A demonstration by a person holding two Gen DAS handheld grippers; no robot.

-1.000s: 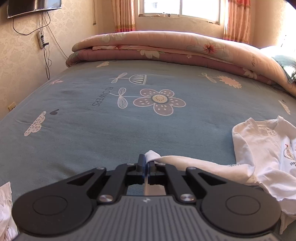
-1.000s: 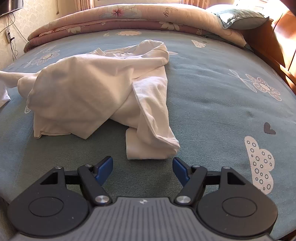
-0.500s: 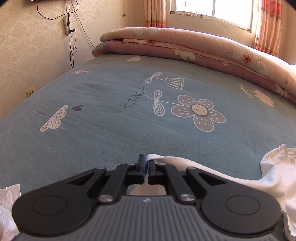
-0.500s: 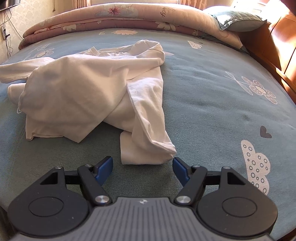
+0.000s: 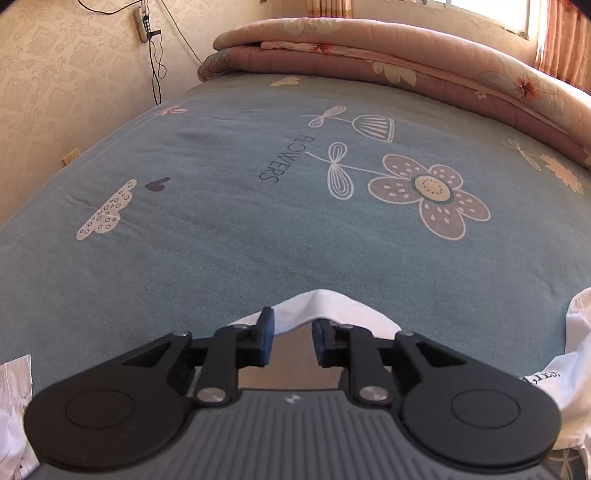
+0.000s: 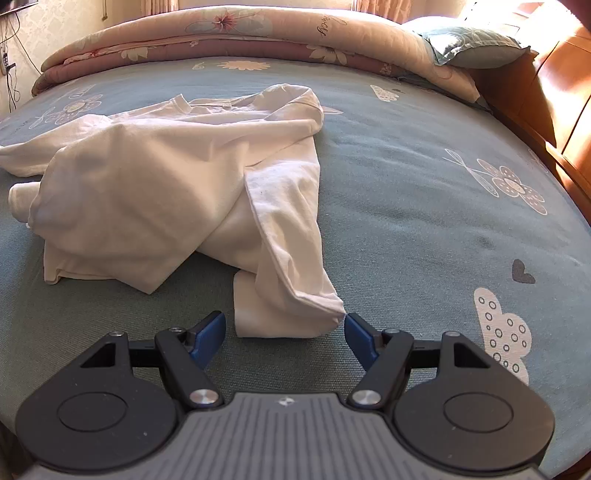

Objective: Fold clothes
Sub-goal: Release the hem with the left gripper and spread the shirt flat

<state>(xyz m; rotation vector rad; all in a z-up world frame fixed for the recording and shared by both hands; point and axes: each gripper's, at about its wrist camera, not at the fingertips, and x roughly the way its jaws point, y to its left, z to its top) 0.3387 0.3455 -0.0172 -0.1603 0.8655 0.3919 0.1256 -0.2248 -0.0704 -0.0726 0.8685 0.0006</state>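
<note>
The left gripper (image 5: 291, 338) has its 2 blue-padded fingers (image 5: 266, 334) parted, with a tip of white cloth draped across the gap between them; the pads no longer seem to bite it, so I would call them loosened rather than pinching. That cloth is a sleeve end (image 5: 325, 310) of the white shirt (image 6: 177, 188), lying on the blue bedsheet (image 5: 221, 229).

The right gripper (image 6: 284, 334) hangs low over the near edge of the bed with its fingers spread wide, holding nothing. The cuff of the other sleeve (image 6: 295, 306) lies just in front of them, its corner almost touching the right-hand pad.

Beyond, the shirt sits in a loose heap in the middle of the sheet, body rumpled, collar toward the rolled quilt (image 6: 221, 33) at the far side, 1 sleeve trailing left and 1 toward the near edge. It is not folded as it lies.

It looks like thin, soft cotton: light, limp, sure to sag and drag on the sheet rather than slide. Cuffs, hem corners and shoulder seams, where the cloth is doubled, strike me as the surest places to pinch.
</note>
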